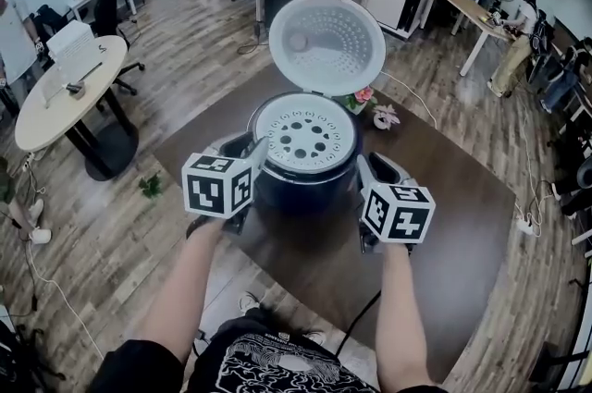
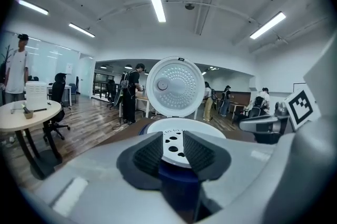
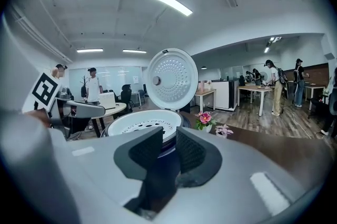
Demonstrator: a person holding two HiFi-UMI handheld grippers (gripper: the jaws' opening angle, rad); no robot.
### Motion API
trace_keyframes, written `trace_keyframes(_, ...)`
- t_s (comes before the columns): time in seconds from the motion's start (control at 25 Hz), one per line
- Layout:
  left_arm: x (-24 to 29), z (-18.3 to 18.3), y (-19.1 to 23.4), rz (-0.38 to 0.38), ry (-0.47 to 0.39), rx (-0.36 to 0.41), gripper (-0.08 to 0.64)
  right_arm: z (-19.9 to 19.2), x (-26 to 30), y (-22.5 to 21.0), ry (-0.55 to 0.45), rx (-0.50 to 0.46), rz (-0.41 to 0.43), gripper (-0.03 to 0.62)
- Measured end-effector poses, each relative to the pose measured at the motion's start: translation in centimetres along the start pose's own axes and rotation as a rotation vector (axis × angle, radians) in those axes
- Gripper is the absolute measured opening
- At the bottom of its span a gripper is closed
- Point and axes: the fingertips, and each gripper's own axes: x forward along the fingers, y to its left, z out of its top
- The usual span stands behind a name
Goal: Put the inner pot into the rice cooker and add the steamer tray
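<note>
A dark blue rice cooker [image 1: 305, 190] stands on the brown table [image 1: 444, 225] with its white lid [image 1: 326, 44] swung up behind it. The white steamer tray [image 1: 305, 134], round with several holes, lies level across the cooker's mouth and hides whatever is below, including the inner pot. My left gripper [image 1: 252, 151] is at the tray's left rim; in the left gripper view [image 2: 172, 150] the rim runs into the narrow gap between the jaws. At the right rim my right gripper [image 1: 363, 165] holds the same way, jaws nearly together [image 3: 169, 146] on the tray [image 3: 137, 123].
Two small flower pots [image 1: 363, 97] [image 1: 384, 116] stand just behind the cooker on the right. A cord [image 1: 412, 95] trails off the table's far edge. A round pale table [image 1: 55, 95] and office chairs stand to the left; people stand farther back.
</note>
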Motion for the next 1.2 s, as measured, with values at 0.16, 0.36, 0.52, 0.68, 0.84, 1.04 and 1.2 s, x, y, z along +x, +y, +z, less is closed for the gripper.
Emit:
trace_keyframes(0.16, -1.6, -0.7, -1.1, 0.024, -0.009, 0.008, 0.109, -0.4, -1.5, 0.2, -0.009, -0.010, 0.016, 0.059)
trace_keyframes(0.36, -3.2, -2.1, -2.9, 0.031, -0.013, 0.037, 0.100, -1.3, -3.5, -0.5, -0.024, -0.004, 0.024, 0.026)
trace_keyframes(0.52, -4.2, -2.6, -3.4, 0.049, -0.021, 0.048, 0.066, -1.3, -5.4, -1.1, -0.043, -0.011, 0.027, 0.000)
trace_keyframes(0.68, -5.0, -2.5, -3.7, 0.071, -0.033, 0.065, 0.034, -1.0, -6.8, -1.6, -0.063, -0.029, 0.035, 0.000)
trace_keyframes(0.84, -5.6, -2.2, -3.8, 0.090, -0.051, 0.069, 0.006, -0.9, -7.6, -1.8, -0.071, -0.047, 0.044, 0.000)
trace_keyframes(1.04, -6.0, -2.3, -4.0, 0.100, -0.058, 0.065, 0.005, -1.0, -8.1, -2.2, -0.077, -0.049, 0.046, -0.001)
trace_keyframes(1.2, -6.3, -2.1, -3.8, 0.108, -0.061, 0.056, 0.005, -0.6, -8.2, -2.2, -0.082, -0.053, 0.051, -0.002)
